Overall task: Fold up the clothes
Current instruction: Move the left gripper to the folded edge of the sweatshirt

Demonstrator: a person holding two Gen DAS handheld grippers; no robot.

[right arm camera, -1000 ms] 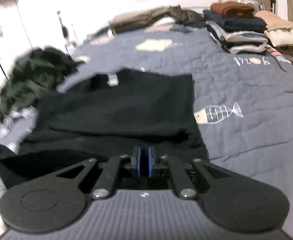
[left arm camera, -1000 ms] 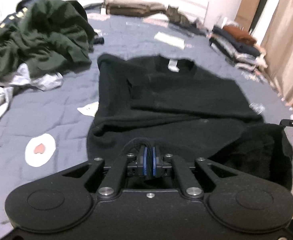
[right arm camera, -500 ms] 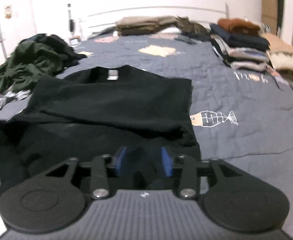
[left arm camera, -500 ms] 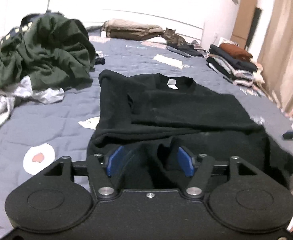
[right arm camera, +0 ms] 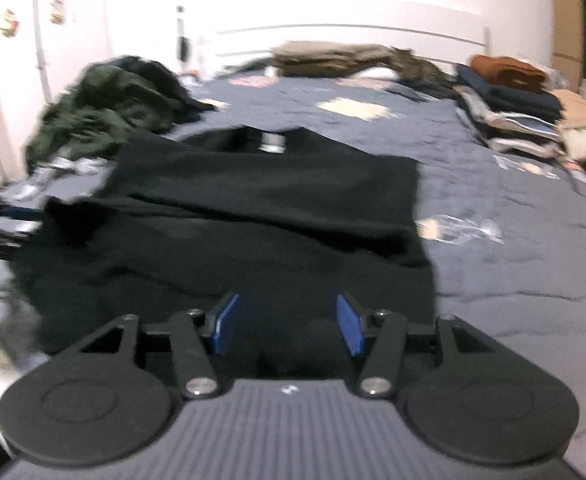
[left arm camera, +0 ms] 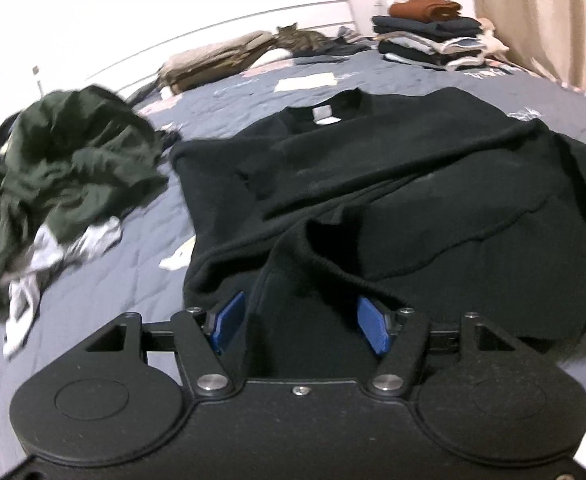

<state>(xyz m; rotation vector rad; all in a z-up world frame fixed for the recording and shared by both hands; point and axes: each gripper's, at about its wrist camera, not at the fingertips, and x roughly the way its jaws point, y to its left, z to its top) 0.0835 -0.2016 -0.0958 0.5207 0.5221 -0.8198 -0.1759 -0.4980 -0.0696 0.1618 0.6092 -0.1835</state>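
- The black sweater (left arm camera: 393, 184) lies on the grey-blue quilted bed cover (left arm camera: 105, 276), collar and white neck label (left arm camera: 325, 114) at the far end, sleeves folded in across the body.
- Left gripper (left arm camera: 299, 326): its jaws have just been opening and stand apart. The sweater's near hem lies bunched between the blue pads (left arm camera: 229, 322), which do not press on it.
- Right gripper (right arm camera: 287, 328): its jaws have likewise just been opening and stand apart over the sweater's near hem (right arm camera: 293, 344); the cloth is not clamped. This view is motion-blurred.
- A crumpled dark green garment (left arm camera: 65, 160) lies on the bed to the left of the sweater, with pale cloth beside it.
- A stack of folded clothes (left arm camera: 433, 36) sits at the far right of the bed.
- A tabby cat (left arm camera: 301, 38) lies near the headboard.
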